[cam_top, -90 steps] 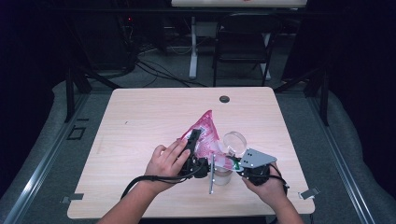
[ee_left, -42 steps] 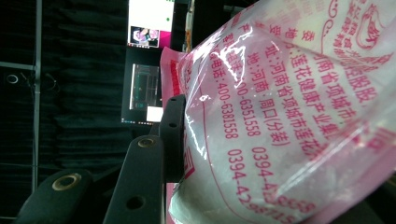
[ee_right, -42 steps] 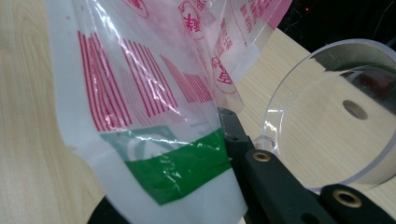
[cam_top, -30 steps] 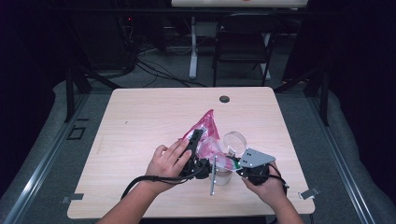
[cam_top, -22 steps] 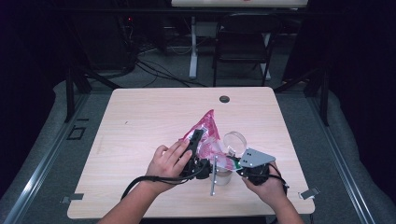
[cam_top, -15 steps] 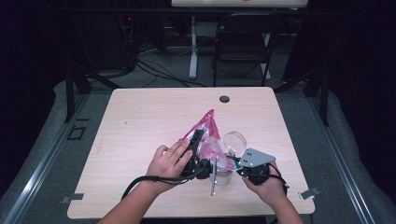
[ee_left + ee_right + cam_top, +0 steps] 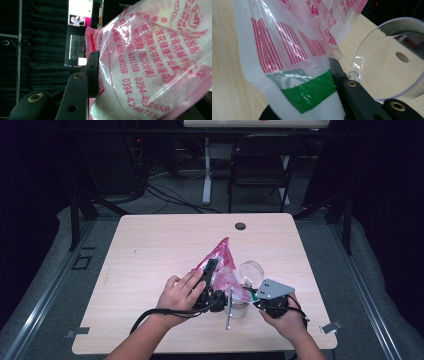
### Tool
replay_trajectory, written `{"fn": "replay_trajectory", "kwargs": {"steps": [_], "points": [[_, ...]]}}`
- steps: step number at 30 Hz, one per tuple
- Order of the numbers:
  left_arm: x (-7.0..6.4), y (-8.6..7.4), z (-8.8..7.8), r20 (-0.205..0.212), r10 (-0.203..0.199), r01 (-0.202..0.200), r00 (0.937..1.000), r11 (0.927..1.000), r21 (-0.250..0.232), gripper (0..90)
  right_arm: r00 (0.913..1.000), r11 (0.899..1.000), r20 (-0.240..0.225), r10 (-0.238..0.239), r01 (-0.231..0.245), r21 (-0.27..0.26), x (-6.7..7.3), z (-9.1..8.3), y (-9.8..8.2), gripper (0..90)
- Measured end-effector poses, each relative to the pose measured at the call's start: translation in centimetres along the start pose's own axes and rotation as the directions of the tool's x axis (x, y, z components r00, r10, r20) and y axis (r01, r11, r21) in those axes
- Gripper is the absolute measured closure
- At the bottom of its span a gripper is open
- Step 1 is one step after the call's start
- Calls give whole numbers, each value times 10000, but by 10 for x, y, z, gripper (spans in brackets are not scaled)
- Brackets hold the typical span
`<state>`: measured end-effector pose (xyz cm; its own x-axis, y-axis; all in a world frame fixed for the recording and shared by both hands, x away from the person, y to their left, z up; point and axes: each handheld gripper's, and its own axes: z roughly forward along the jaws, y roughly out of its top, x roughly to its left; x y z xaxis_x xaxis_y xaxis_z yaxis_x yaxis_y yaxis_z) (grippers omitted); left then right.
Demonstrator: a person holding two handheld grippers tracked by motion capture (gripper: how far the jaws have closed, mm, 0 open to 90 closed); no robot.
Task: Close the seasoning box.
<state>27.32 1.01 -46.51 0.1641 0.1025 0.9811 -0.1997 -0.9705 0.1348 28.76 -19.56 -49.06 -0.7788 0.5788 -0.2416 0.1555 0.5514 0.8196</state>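
1. The left claw [image 7: 209,276] pinched the pink printed plastic bag of white powder [image 7: 220,262] upright above the tabletop [image 7: 150,245]
2. The right claw [image 7: 250,294] clamped its lower corner beside a clear plastic cup [image 7: 250,272], seemingly for pouring

light wood bench [image 7: 150,250], bare across its left half and far edge. dark round grommet hole [image 7: 240,226] near the far edge, centre-right. beyond the bench: black folding chair [image 7: 260,165], white upright desk leg [image 7: 206,172], loose cables [image 7: 170,195] on grey floor [image 7: 380,285]. lit monitor [image 7: 78,12] against dark curtains.
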Motion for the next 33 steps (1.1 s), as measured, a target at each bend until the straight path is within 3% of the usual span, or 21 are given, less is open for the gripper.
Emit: {"fn": "replay_trajectory", "kwargs": {"steps": [15, 33], "points": [[-3, -8, 1, 242, -268, 265, 9993, 9995, 143, 655, 9999, 9999, 65, -135, 135, -28, 2, -1, 2, 897], [-10, -20, 1, 655, -961, 930, 9932, 9945, 484, 659, 9996, 9994, 19, -273, 274, -218, 5, -2, 9, 896]]}}
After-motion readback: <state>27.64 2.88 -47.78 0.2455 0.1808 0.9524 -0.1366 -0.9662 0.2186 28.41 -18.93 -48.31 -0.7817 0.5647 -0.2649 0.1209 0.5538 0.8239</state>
